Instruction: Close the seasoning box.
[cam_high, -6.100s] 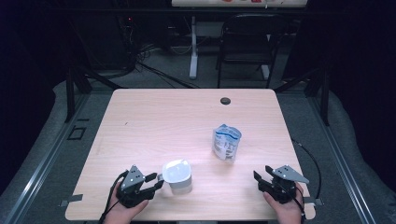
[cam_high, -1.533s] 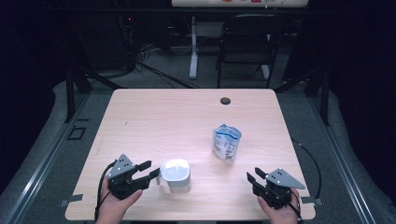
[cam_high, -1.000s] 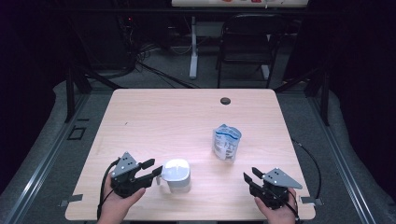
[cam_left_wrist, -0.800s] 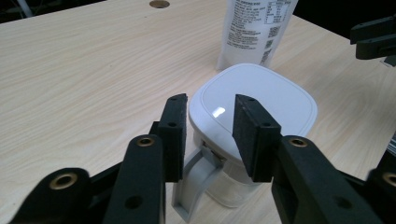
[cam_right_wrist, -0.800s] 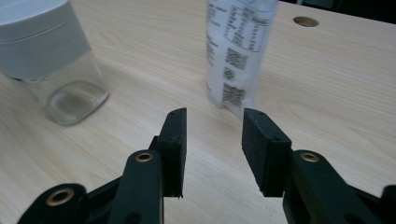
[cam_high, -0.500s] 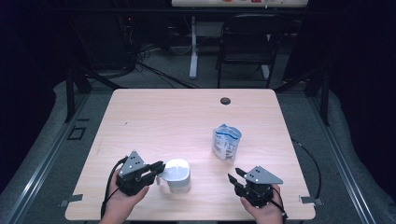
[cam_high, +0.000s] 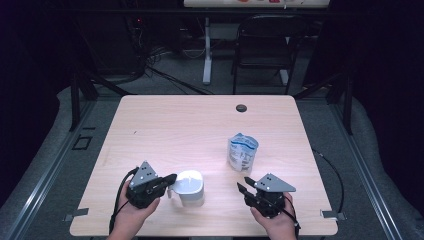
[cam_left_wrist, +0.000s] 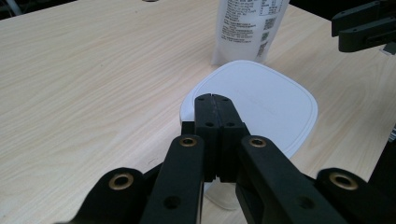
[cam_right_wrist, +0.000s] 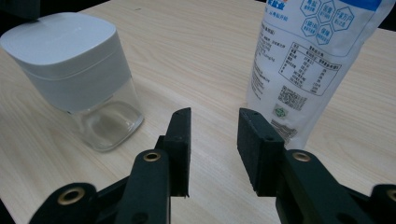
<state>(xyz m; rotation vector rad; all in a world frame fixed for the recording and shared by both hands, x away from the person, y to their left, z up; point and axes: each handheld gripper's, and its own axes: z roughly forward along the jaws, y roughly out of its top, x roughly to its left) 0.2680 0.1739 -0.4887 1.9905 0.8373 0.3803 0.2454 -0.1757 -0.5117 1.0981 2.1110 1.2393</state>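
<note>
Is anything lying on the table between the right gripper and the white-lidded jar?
Nothing: in the high view, bare wood separates the right gripper from the white-lidded jar. The right gripper view agrees, with the pouch off to one side.

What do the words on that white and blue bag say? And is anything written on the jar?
Pouch: rows of small print, a table, a square code and a round mark, all too small and blurred to read.
Blue hexagon badges on the pouch: characters inside, not legible.
Jar lid: plain white, no text readable.
</note>
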